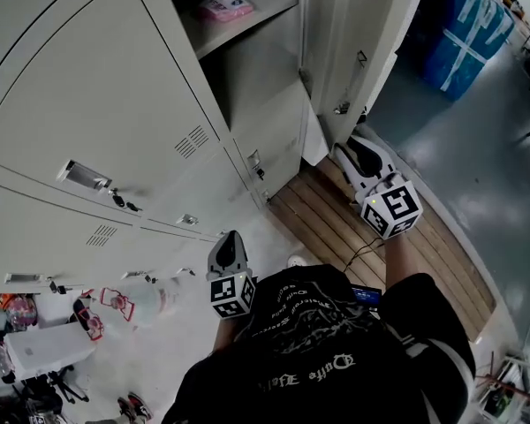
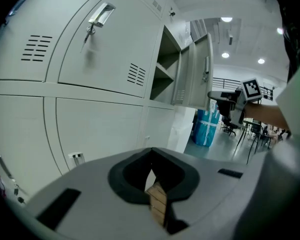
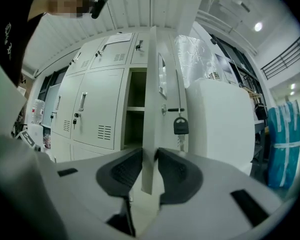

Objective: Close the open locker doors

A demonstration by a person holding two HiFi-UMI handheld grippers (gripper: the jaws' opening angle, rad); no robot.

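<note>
Right gripper straddles the upright edge of the door, jaws slack; its locker lies left. Left gripper, farther off, is clenched empty.

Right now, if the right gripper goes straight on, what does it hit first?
The open door: its edge stands between the jaws of the right gripper, so pushing on would likely seat that edge deeper in the gripper. How much depth is left is unclear.
</note>
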